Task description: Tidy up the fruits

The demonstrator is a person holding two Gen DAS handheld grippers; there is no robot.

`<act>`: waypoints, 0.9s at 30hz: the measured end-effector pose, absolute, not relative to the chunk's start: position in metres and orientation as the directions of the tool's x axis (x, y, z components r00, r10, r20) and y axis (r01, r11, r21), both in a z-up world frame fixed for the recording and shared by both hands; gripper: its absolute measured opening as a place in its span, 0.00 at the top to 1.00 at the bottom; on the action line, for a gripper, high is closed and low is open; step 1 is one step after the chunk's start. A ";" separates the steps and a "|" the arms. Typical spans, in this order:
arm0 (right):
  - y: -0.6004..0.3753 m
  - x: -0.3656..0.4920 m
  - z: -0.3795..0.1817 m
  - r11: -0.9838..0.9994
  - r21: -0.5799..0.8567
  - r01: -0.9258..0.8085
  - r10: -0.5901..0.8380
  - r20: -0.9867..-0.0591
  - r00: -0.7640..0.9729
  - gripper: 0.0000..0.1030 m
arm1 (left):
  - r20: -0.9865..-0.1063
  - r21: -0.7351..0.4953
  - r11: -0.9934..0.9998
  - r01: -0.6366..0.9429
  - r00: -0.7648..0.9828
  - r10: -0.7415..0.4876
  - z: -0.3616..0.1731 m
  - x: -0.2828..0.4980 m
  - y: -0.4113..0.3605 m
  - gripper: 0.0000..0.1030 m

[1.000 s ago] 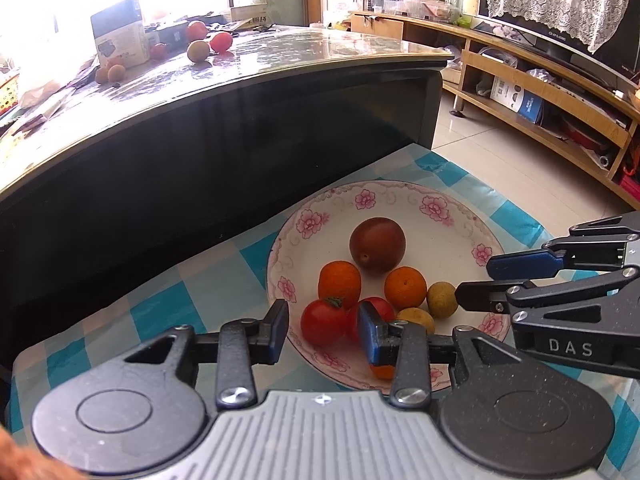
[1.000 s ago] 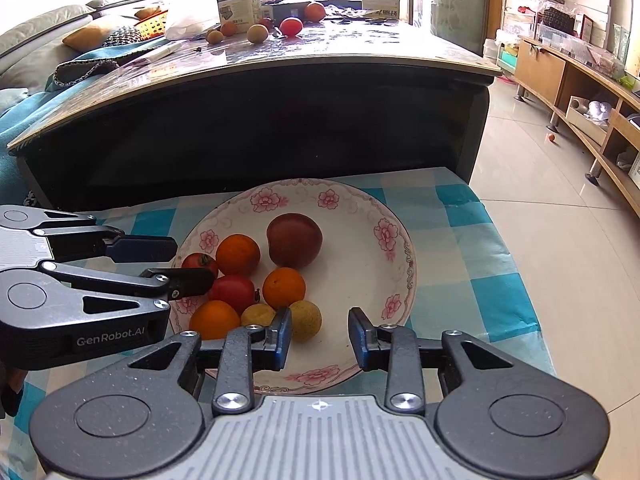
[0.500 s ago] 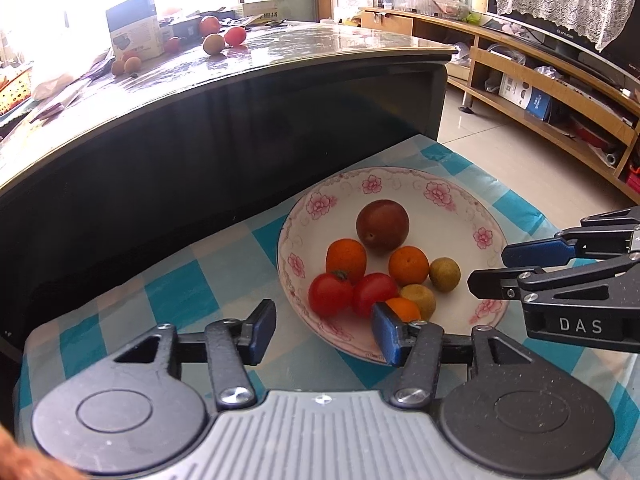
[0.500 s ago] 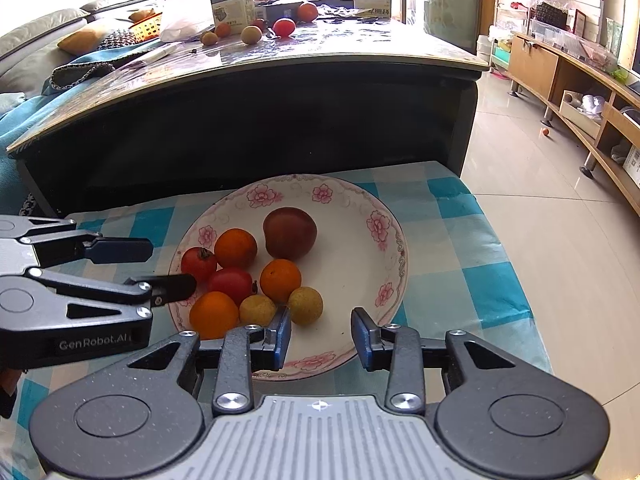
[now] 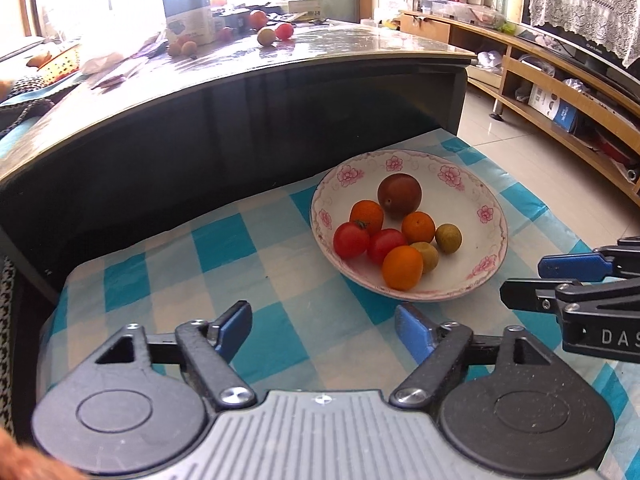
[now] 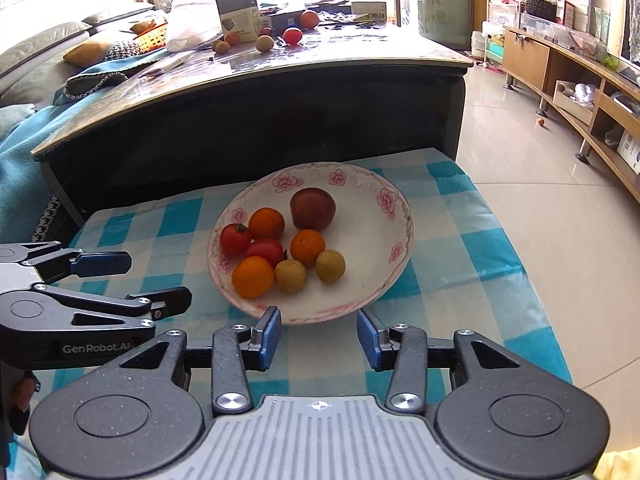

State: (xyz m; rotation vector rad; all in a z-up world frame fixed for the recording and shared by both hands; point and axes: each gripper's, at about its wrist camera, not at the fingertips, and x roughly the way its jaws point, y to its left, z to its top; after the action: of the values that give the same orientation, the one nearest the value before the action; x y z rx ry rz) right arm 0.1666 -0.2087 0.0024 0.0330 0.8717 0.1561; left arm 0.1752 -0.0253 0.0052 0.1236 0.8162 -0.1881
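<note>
My left tool (image 5: pixel 323 327) and right tool (image 6: pixel 318 332) are both opening, empty. Bare checked cloth (image 5: pixel 276 256) lies between them and the plate (image 6: pixel 394 256) rim.

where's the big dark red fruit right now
The big dark red fruit sits in the floral plate, toward its far side in both wrist views, just behind the orange fruit and right of another orange one.

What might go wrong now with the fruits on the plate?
The fruits lie packed together on the plate, so a claw reaching for one, such as the front orange, may push its round neighbours and make them roll. The plate sits near the cloth's front edge, so a nudge could shift it.
</note>
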 end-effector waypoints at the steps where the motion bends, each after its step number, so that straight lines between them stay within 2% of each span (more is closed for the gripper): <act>1: -0.208 0.162 0.004 0.988 0.097 -0.124 0.154 -0.757 0.635 0.64 | -0.730 0.037 0.977 0.210 0.673 -0.117 0.006 0.170 -0.025 0.11; 14: -0.199 0.112 0.004 0.985 0.139 -0.107 0.175 -0.758 0.628 0.63 | -0.741 -0.008 0.990 0.139 0.664 -0.099 0.005 0.115 -0.010 0.01; 27: -0.194 0.075 0.004 0.984 0.157 -0.089 0.178 -0.759 0.626 0.63 | -0.733 0.015 0.991 0.136 0.675 -0.081 0.008 0.082 -0.013 0.00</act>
State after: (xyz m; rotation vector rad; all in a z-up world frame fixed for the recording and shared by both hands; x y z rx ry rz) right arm 0.0754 -0.1939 0.0039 0.1073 0.8813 0.1536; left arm 0.0821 -0.0127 0.0080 0.0699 0.8212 -0.1222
